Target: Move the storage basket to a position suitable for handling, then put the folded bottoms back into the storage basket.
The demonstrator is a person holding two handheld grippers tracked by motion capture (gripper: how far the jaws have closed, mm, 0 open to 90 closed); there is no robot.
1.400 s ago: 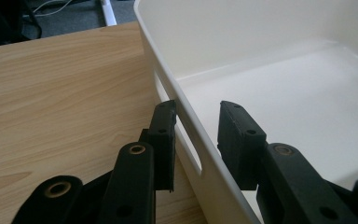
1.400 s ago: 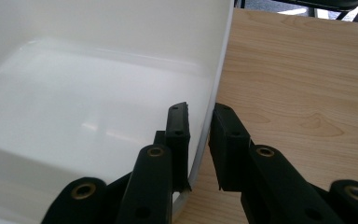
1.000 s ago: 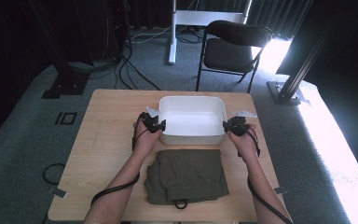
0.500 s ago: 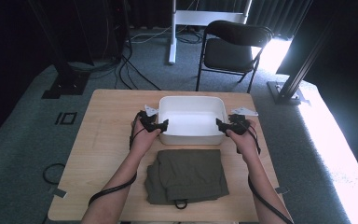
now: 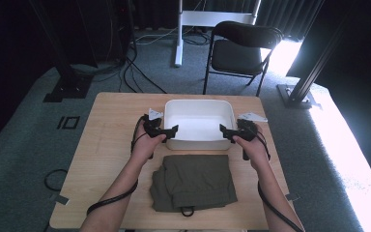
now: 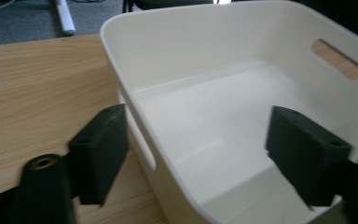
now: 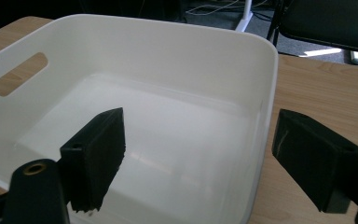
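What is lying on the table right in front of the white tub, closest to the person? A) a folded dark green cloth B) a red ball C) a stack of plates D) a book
A: a folded dark green cloth lies on the wooden table, just on the person's side of the white tub.

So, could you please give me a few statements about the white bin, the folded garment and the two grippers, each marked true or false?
1. The white bin is empty. True.
2. The folded garment lies inside it. False: it lies on the table, on the person's side of the bin.
3. The left gripper stands open astride a side wall. True.
4. The right gripper is clamped shut on the wall. False: its jaws stand apart, having just been opening.
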